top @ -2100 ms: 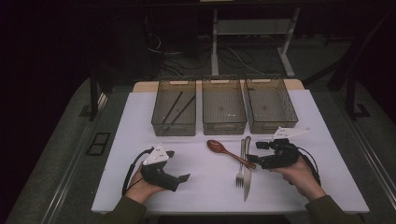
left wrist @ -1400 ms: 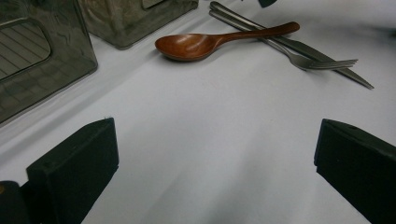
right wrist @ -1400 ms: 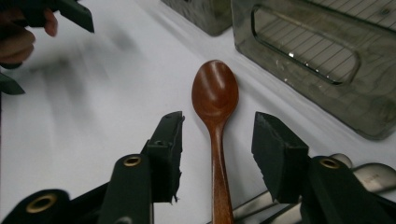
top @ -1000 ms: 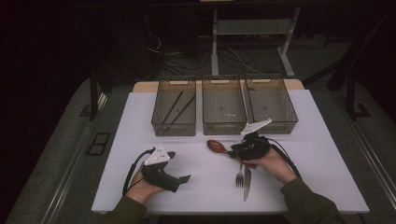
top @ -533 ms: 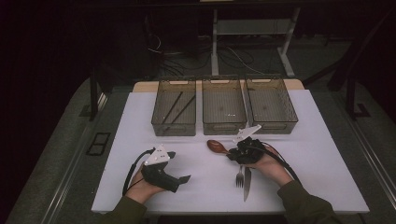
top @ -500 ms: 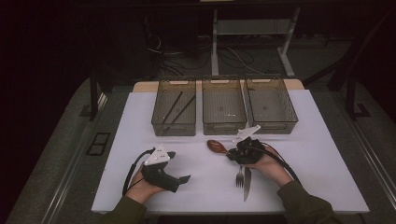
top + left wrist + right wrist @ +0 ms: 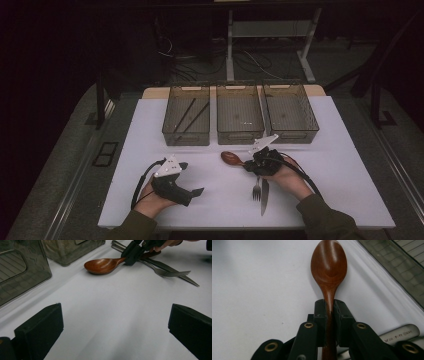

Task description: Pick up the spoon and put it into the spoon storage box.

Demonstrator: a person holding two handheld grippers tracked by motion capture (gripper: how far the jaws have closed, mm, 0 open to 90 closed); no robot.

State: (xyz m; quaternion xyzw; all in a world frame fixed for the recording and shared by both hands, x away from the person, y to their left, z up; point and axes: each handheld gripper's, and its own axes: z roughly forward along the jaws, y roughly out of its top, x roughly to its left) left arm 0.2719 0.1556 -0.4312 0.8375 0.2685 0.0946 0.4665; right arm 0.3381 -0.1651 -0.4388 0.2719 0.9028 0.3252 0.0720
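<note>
The white counter (image 7: 150,130) carries three mesh baskets (image 7: 240,114) along its far side. Just in front of the middle basket lies the wooden spoon (image 7: 231,158). The right tongs (image 7: 248,165) have just been closing and now clamp its handle. The left tongs (image 7: 192,192), well left of the spoon, stand apart, holding nothing.
</note>
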